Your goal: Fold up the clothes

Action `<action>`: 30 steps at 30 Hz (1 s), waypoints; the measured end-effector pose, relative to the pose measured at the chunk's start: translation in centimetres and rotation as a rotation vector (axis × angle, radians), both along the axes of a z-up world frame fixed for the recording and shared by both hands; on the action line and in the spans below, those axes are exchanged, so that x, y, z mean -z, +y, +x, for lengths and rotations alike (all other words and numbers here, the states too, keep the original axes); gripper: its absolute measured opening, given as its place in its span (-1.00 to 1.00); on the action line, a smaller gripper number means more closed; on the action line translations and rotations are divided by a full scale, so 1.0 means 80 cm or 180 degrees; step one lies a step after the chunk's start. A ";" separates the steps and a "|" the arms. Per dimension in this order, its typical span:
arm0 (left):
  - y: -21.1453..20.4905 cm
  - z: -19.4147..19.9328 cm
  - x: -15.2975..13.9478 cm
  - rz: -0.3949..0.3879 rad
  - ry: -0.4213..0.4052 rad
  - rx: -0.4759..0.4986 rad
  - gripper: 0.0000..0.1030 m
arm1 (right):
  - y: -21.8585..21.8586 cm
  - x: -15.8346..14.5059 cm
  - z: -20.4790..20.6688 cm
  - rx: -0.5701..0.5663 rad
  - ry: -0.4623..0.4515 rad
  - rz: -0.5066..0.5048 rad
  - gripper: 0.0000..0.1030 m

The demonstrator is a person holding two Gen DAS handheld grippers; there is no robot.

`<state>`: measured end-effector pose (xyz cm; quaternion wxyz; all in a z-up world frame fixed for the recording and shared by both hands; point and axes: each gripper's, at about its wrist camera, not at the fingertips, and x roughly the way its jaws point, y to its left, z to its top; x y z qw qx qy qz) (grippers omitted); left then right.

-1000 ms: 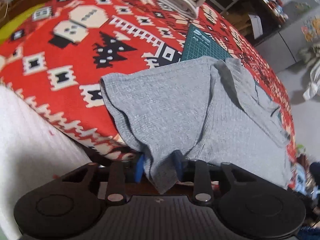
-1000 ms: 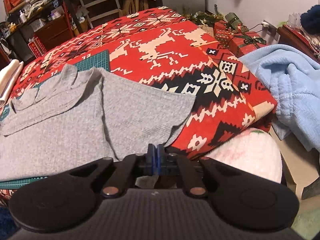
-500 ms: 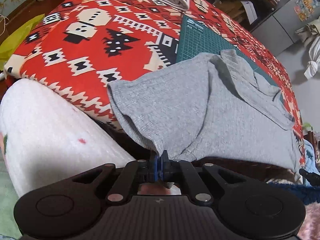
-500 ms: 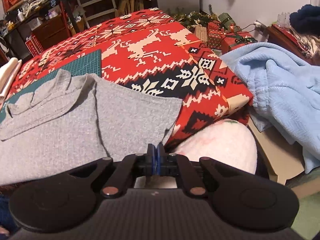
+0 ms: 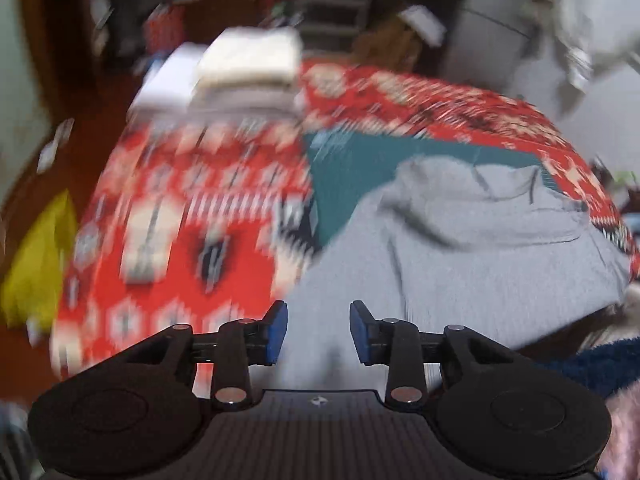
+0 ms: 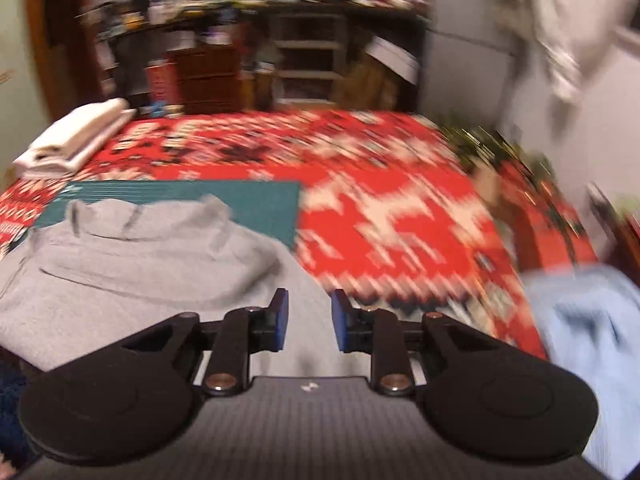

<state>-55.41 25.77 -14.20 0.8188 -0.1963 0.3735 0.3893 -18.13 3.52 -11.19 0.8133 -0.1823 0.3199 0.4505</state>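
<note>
Table cover [image 6: 400, 208]: red patterned cloth with white and black motifs; spans the whole work surface in both views. Heavily motion-blurred.
Grey garment [image 5: 460, 248]: lies on the near part of the surface, its upper portion bunched into soft ridges over the cutting mat, its lower portion reaching toward the near edge under both grippers. In the right wrist view [image 6: 132, 264] it occupies the left half of the near surface.
Cutting mat [image 5: 352, 168]: teal-green; lies flat on the table cover, partly covered by the grey garment. Its right edge is exposed in the right wrist view [image 6: 260, 204].
Light blue blanket [image 6: 592, 320]: bunched at the right, off the near right corner of the surface.
Folded stack [image 5: 248, 68]: white and cream textiles, stacked at the far left corner of the surface, well apart from the grey garment; also visible in the right wrist view [image 6: 76, 136].
Yellow item [image 5: 40, 256]: left of the surface, below its level; blurred, identity cannot be told.
Left gripper [image 5: 316, 328]: jaws spread apart, blue pads [image 5: 276, 328] separated, nothing between them; grey garment fabric visible behind the gap.
Right gripper [image 6: 308, 320]: jaws spread apart, blue pads [image 6: 280, 320] separated, holding nothing; positioned over the right near portion of the grey garment.
</note>
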 end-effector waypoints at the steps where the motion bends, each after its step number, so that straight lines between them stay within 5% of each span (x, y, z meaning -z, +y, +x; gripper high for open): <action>1: 0.011 0.016 -0.002 0.0135 0.0018 0.0144 -0.30 | 0.021 0.001 0.001 -0.0122 -0.0070 -0.0028 -0.42; 6: 0.065 0.104 0.016 0.0540 0.0145 0.0913 -0.28 | 0.117 0.018 0.013 -0.0721 -0.0266 -0.0172 -0.32; 11: 0.103 0.169 0.056 0.0294 0.0342 0.1420 -0.29 | 0.179 0.050 0.025 -0.1095 -0.0382 -0.0409 -0.31; 16: 0.117 0.193 0.076 0.0162 0.0405 0.1447 -0.29 | 0.203 0.070 0.057 -0.1023 0.0101 -0.0333 -0.29; 24: 0.134 0.192 0.085 -0.0175 0.0190 0.1328 -0.34 | 0.217 0.087 0.062 -0.1113 0.0267 -0.0312 -0.30; 28: 0.118 0.199 0.084 -0.0086 0.0215 0.1380 -0.74 | 0.220 0.092 0.062 -0.1126 0.0441 -0.0221 -0.77; 30: 0.107 0.203 0.084 0.0011 0.0272 0.1305 -0.82 | 0.217 0.091 0.054 -0.1100 0.0360 -0.0231 -0.84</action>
